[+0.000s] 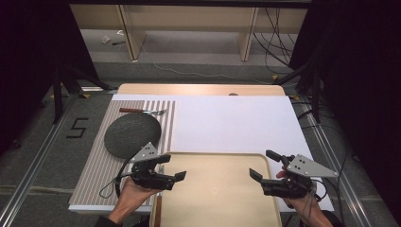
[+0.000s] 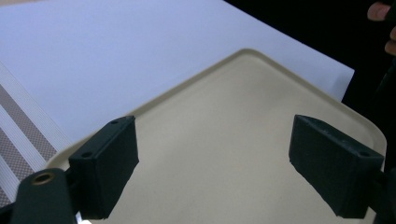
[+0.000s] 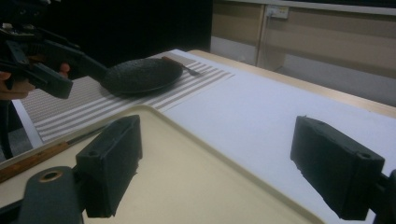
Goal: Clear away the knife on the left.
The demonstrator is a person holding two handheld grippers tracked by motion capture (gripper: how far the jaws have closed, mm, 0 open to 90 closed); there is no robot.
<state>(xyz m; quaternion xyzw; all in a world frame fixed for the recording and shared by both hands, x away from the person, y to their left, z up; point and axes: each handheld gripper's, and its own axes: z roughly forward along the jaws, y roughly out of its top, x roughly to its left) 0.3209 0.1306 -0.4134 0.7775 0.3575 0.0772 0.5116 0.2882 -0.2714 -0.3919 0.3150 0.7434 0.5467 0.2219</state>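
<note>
A beige tray [image 1: 215,155] lies empty at the table's front middle. My left gripper [image 1: 173,166] hovers over its left edge, open, with nothing between the jaws. My right gripper [image 1: 263,164] hovers over the tray's right edge, also open and empty. In the left gripper view the gripper [image 2: 219,163] has its jaws wide apart over the bare tray floor [image 2: 224,135]. In the right gripper view the gripper [image 3: 215,168] spans the tray's far rim [image 3: 154,112] and the white sheet [image 3: 261,116].
A striped placemat [image 1: 94,165] lies at the left with a dark round plate [image 1: 132,135] on it. A wooden-handled fork [image 1: 142,111] lies beyond the plate. A wooden-handled knife [image 1: 158,210] lies along the tray's left side. The white sheet [image 1: 231,123] covers the table.
</note>
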